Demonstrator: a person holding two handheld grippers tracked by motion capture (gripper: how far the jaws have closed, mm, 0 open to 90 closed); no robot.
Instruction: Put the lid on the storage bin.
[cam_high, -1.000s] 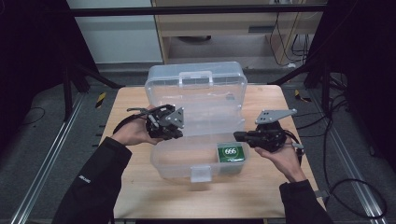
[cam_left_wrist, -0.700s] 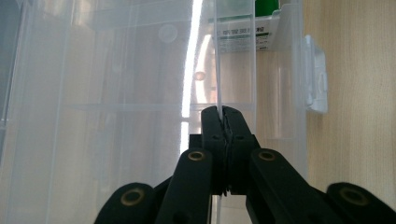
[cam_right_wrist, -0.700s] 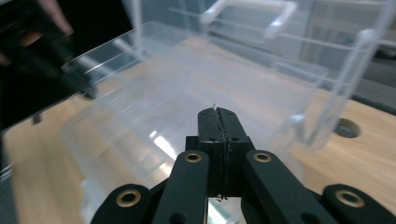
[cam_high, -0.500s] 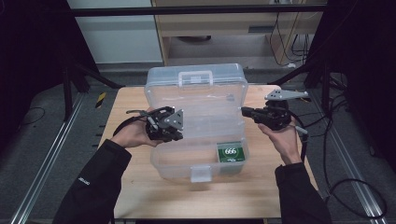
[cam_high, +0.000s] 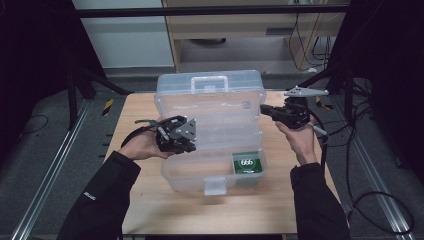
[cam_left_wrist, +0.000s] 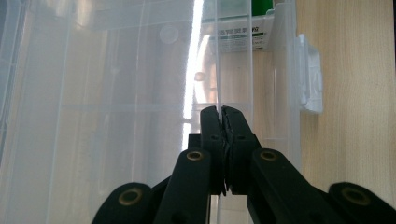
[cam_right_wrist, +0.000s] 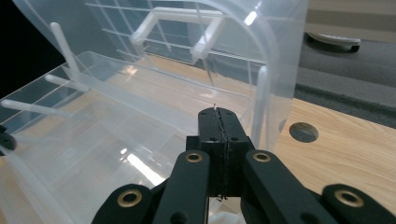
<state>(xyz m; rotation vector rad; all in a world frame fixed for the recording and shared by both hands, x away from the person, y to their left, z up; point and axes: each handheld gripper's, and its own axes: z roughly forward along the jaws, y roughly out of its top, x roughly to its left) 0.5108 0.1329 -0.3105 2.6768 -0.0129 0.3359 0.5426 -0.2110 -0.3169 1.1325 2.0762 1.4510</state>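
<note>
While left gripper clamps thin box wall and right gripper is clenched empty beside lid, box sits open mid-table. Risk: wall flexes, slips out; lid swings down, box skids. Green pack in front-right compartment may shift.

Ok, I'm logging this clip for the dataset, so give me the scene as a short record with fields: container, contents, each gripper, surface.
container: clear plastic organiser box, lid raised and standing open
contents: green packet in the front right compartment
left gripper: jaws shut on a thin clear divider wall at the box's left side
right gripper: jaws shut, at the lid's right edge; whether it grips the edge, unclear
surface: wooden table
</note>
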